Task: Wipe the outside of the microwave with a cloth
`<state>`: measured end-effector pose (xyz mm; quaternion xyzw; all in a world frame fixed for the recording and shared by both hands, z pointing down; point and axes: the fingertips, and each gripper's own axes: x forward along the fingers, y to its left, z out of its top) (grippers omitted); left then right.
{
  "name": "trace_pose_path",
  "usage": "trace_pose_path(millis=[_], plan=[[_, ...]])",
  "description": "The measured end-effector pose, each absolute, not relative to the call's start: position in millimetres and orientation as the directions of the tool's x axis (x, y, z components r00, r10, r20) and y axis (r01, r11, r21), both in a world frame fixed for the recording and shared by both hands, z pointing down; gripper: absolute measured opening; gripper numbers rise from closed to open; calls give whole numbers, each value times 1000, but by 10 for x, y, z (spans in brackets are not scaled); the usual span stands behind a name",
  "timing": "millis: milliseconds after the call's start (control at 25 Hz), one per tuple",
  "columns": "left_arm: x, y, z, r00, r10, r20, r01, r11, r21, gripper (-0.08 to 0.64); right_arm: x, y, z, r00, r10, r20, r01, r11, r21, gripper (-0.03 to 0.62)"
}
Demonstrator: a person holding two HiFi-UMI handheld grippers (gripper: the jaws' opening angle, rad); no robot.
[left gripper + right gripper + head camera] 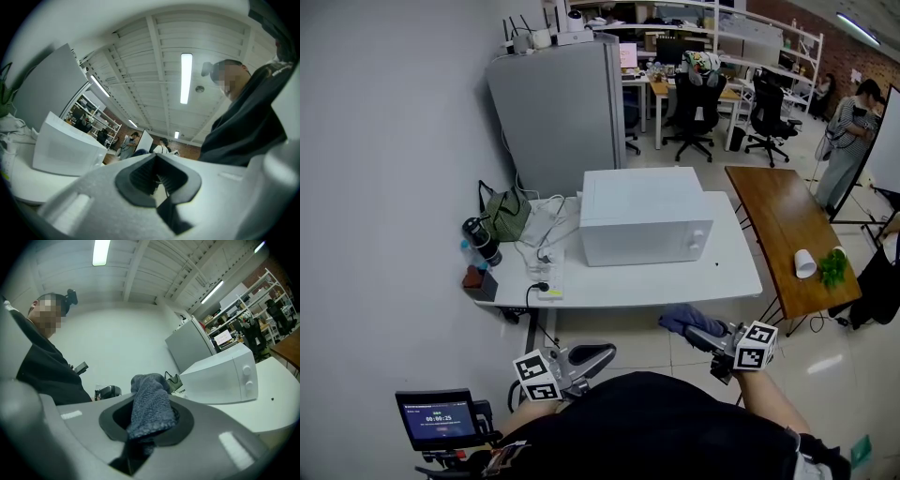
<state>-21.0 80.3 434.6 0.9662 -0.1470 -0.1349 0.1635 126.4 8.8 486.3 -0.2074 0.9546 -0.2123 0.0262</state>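
The white microwave [645,216] sits on the table [675,286] at 12 o'clock from the person, long axis running 9 to 3, door and knobs facing 6. The right gripper [701,334], at 5 o'clock just off the table's near edge, pinches a blue-grey cloth [678,319]; the left gripper [596,355], at 7, has its jaws pressed together, empty. A green bag [508,214] and power strip [549,281] lie at the microwave's 9, a wooden table [778,216] with a tipped cup [804,263] at its 3.

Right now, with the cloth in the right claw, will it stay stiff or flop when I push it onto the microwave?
Likely floppy: the cloth bunches and folds in the right claw. Its looped terry surface should drag, not slip, on the smooth microwave.
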Motion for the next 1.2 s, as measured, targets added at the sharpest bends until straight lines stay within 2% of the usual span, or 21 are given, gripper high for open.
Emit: trace_pose_path(millis=[1200], plan=[[-126, 857, 4321, 928, -299, -222, -196, -899, 391, 3, 1330, 153, 4961, -904, -425, 50, -400, 799, -449, 65]])
